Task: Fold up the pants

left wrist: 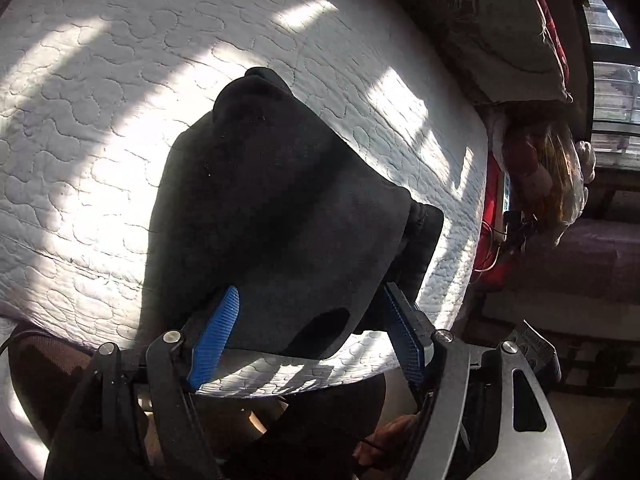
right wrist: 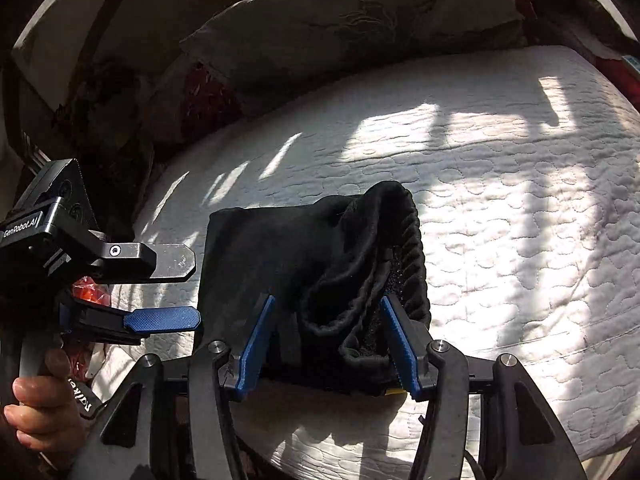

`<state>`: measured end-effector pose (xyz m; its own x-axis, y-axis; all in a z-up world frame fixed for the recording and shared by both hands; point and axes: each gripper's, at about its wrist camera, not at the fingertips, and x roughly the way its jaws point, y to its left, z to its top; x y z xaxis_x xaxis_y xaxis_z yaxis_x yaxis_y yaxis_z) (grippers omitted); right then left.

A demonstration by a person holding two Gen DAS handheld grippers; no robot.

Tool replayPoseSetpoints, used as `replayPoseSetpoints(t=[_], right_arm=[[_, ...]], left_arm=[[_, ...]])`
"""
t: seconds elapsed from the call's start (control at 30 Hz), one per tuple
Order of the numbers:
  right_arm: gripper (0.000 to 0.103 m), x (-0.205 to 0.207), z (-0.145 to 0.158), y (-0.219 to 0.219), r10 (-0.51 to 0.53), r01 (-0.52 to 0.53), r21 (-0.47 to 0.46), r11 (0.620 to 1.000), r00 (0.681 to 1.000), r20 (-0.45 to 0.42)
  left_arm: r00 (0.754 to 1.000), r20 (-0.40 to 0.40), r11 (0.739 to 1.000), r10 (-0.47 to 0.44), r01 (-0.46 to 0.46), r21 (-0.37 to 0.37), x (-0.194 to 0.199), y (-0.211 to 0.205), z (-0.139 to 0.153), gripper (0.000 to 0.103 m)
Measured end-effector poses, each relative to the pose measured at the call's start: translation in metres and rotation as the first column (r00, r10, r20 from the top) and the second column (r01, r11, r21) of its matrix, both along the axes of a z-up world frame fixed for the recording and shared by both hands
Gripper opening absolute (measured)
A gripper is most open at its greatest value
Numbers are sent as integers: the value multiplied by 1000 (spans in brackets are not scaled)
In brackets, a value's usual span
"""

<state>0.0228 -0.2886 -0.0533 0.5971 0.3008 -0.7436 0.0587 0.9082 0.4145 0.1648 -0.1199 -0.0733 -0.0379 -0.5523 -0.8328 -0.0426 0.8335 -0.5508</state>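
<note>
**Black pants folded on a sunlit mattress, both claws spread**

Nearest the right wrist camera, the right gripper (right wrist: 328, 340) has its blue-padded jaws spread wide, one on either side of the near edge of the pants (right wrist: 304, 264). Whether the pads touch the cloth cannot be told. The pants lie as a compact black bundle on the white quilted mattress (right wrist: 500, 220), with the gathered elastic waistband curled up on the bundle's right side.

At the left of that view, the left gripper (right wrist: 168, 290) is level and side-on, its jaws apart, the tips just beside the bundle's left edge and holding nothing. The hand (right wrist: 40, 408) grips its handle low at the left edge.

In the left wrist view, the left gripper (left wrist: 312, 320) again shows spread jaws with the pants (left wrist: 272, 208) beyond them, the fabric's near edge lying between the blue pads.

Farther off, patterned pillows (right wrist: 340, 12) lean at the head of the mattress. Beyond the mattress edge in the left wrist view, a pale heap (left wrist: 540, 168) sits near a window (left wrist: 612, 92).

No containers appear.
</note>
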Motion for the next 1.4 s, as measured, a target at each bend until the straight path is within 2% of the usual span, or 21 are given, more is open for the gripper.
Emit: replayPoseSetpoints(t=[0.03,0.07,0.1,0.17,0.2,0.27,0.3,0.4,0.47,0.53,0.63,0.77,0.83,0.9,0.97,1.03,1.13,1.2,1.27,1.33,1.4], right_arm=[[20,0,-3,-3,3,-3,-10,1000,1000,-4],[19,-3,-6,-12,-22,22,24,999,1000,-5],[17,-6,-11,-26,-56,57,83,995,998,-14],[17,-8,-28,-49,-109,118,137,984,992,-67],[17,-8,-38,-58,-111,127,169,977,988,-104],[18,-8,-43,-67,-107,130,239,962,988,-109],[24,-8,-40,-68,-107,131,258,957,989,-106],[26,-15,-18,-76,-148,163,297,941,986,-74],[33,-20,4,-77,-175,162,292,943,984,20],[35,-16,24,-70,-157,121,283,951,982,107],[35,4,31,-53,-102,58,261,964,982,157],[30,34,3,-38,-81,60,193,979,992,100],[25,44,-23,-42,-98,92,150,984,995,31],[3,48,-39,-46,-116,115,145,983,993,1],[5,48,-37,-51,-107,106,158,982,994,-2],[11,41,-26,-58,-109,107,195,975,994,4],[26,19,-4,-60,-96,81,213,974,993,63],[30,4,1,-54,-74,57,183,981,993,91],[30,-8,-3,-47,-52,38,146,989,995,90],[30,-9,-18,-36,-31,28,72,997,999,44],[30,-4,-33,-29,-33,33,9,999,999,1]], left_arm=[[1000,9,1000,-5,5,31,1,0,-7,72],[1000,10,999,-14,14,52,2,-1,-14,69],[1000,6,999,-20,20,48,4,-1,-20,69],[1000,-3,1000,-4,4,28,5,4,-21,69],[1000,-8,1000,1,-1,11,5,6,-17,69],[1000,3,1000,-10,10,-27,3,13,-6,69],[1000,15,999,-6,6,-51,2,17,2,69],[997,66,992,33,-24,-127,7,25,30,69],[996,76,986,41,-28,-167,18,20,39,70],[996,81,984,45,-30,-174,29,9,41,70],[996,62,983,61,-49,-177,46,-4,29,70],[998,28,992,62,-58,-112,69,-16,-7,69],[999,19,995,47,-45,-89,77,-23,-18,69],[999,13,994,46,-45,-100,78,-24,-13,69],[999,28,992,18,-15,-123,72,-22,-1,69],[998,70,991,0,10,-135,61,-13,13,69],[994,110,988,-11,28,-150,33,3,20,71],[992,122,992,-27,41,-116,16,8,14,71],[992,112,997,-54,59,-40,8,5,-3,71],[994,95,998,-54,55,-16,7,6,-15,70],[993,111,999,-38,40,-16,6,9,-7,71]])
